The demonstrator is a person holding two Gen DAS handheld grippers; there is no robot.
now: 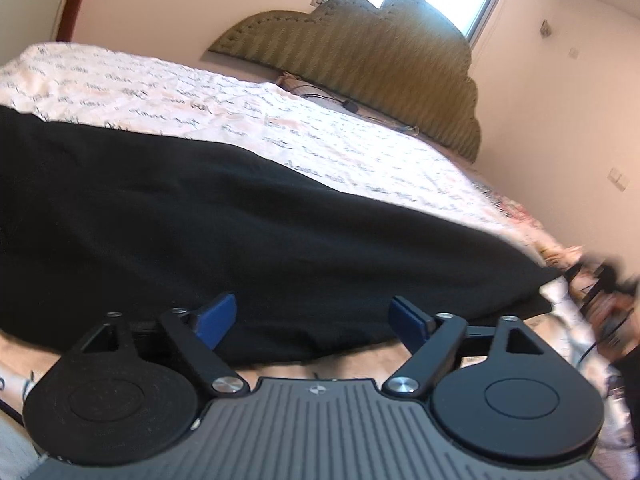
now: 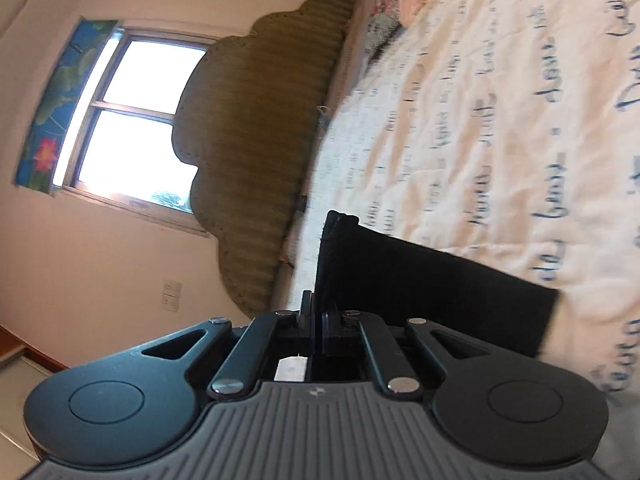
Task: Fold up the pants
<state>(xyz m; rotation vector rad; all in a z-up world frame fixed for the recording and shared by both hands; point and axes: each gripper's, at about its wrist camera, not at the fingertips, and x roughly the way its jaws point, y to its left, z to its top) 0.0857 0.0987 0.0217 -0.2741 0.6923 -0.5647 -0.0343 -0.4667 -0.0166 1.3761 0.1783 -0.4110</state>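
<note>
Right gripper (image 2: 315,326) clamped on pants (image 2: 420,280) edge, left gripper (image 1: 312,318) spread wide, empty; folding barely begun.

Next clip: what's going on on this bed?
A person with a handheld tool in each hand is folding black pants spread on a bed's script-printed quilt. The right tool is shut on an end of the pants, and that stretch of black fabric runs from its tips out over the quilt. The left tool is open at the near edge of the pants, blue pads apart and gripping nothing. A green headboard and a window lie beyond.
</note>
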